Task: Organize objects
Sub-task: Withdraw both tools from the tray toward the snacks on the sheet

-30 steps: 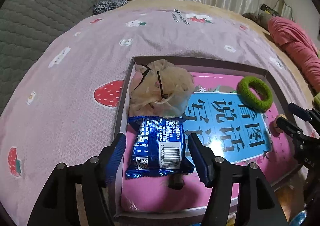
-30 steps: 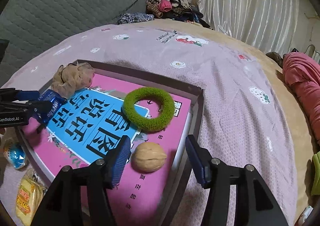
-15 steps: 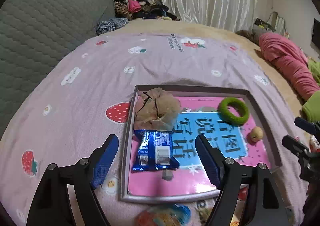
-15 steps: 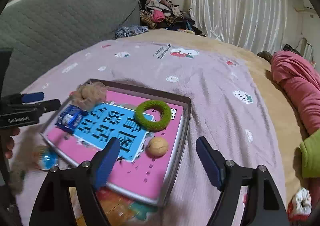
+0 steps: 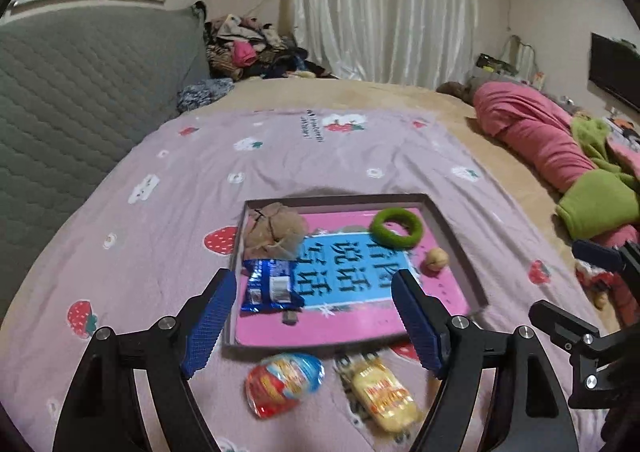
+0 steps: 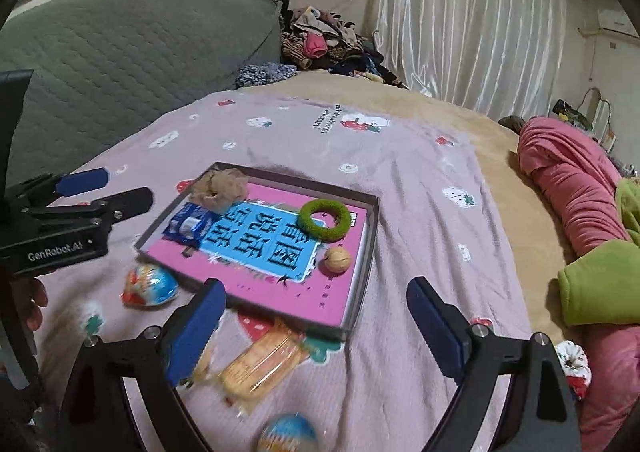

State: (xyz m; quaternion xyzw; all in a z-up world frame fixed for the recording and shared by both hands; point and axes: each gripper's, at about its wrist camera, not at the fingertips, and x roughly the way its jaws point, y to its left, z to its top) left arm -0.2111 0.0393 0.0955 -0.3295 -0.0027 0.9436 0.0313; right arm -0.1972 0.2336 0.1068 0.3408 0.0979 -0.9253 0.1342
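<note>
Walnut (image 6: 337,259) lies beyond opening, empty right tool (image 6: 316,320).

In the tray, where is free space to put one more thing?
Free: the tray's near strip, below the blue packet and walnut, and its middle between packet and green ring. Crowded: the far-left corner, where the beige bundle meets the packet.
</note>
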